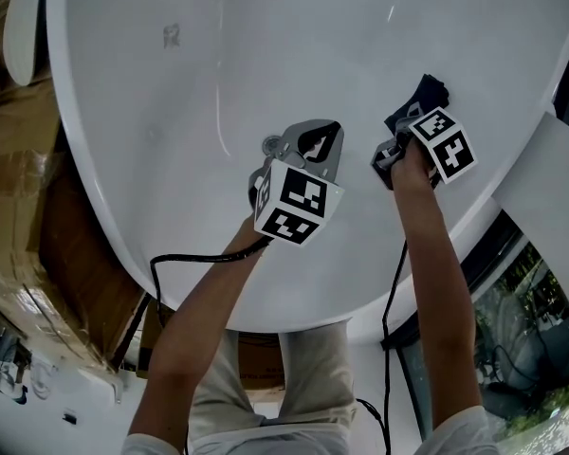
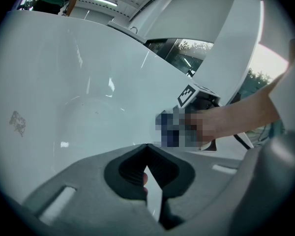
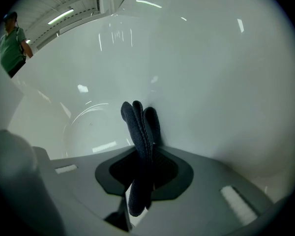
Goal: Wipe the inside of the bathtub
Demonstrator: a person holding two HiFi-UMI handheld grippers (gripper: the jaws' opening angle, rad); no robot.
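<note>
At about 9 o'clock in the head view, brown cardboard (image 1: 47,245) lies on the floor beside the white bathtub (image 1: 218,64), which fills the upper half of the scene; a faint grey mark (image 1: 172,36) sits on its inner wall near 11 o'clock. Near the centre, the left gripper (image 1: 321,143) hovers over the inside of the tub with a black cable (image 1: 185,257) trailing from it toward 7 o'clock. In the left gripper view its jaws are closed tip to tip with nothing between them (image 2: 147,149), and the bathtub (image 2: 88,82) curves away behind; the right hand (image 2: 214,122) shows at 3 o'clock. To the right in the head view, at about 2 o'clock, the right gripper (image 1: 408,126) points at the tub's side wall. Its jaws are clamped on a dark cloth (image 1: 427,93). In the right gripper view the right gripper (image 3: 146,154) pinches the folded cloth (image 3: 140,122) upright, its top touching the bathtub (image 3: 211,82) wall; a person in green (image 3: 12,43) stands at 10 o'clock.
</note>
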